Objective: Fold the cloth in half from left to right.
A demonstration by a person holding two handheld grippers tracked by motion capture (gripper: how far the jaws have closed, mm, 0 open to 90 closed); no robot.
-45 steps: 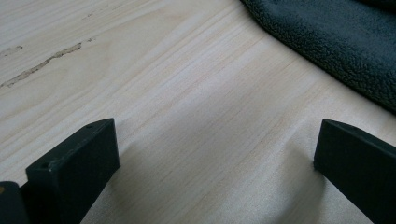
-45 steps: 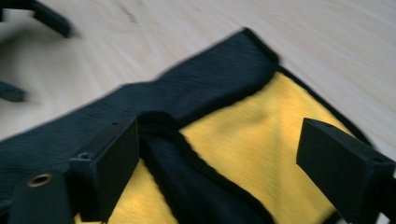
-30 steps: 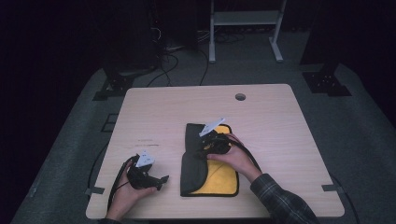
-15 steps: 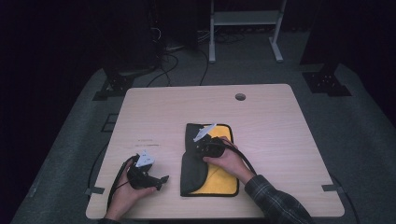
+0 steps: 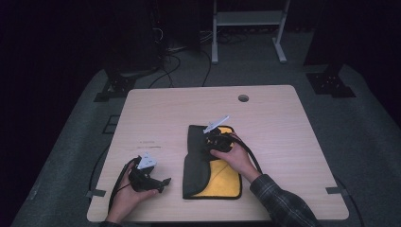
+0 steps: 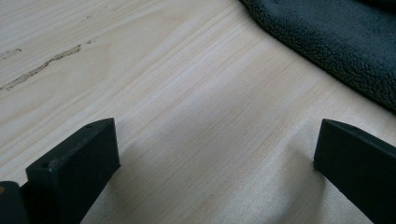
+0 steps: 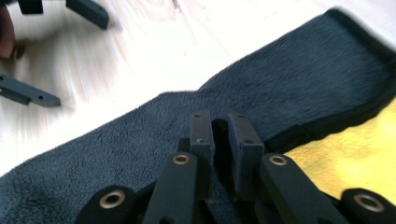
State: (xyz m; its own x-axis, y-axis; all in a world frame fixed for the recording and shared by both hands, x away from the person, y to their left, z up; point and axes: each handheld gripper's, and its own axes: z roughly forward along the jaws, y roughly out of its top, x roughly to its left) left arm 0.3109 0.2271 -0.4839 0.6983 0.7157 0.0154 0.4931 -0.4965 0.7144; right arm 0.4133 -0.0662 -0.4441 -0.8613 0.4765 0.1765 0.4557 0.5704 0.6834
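Jaws of your right gripper (image 7: 219, 140) have just been closing, pinching the dark cloth (image 7: 299, 88) mid-frame; your left gripper (image 6: 215, 154) gapes over bare table (image 6: 187, 93).

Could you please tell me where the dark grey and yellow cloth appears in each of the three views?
High view: cloth at table centre-front, under the right claw.
Left gripper view: its grey edge at upper right.
Right gripper view: grey pile across the middle, yellow at lower right.
Shared landmark: pale wooden table.
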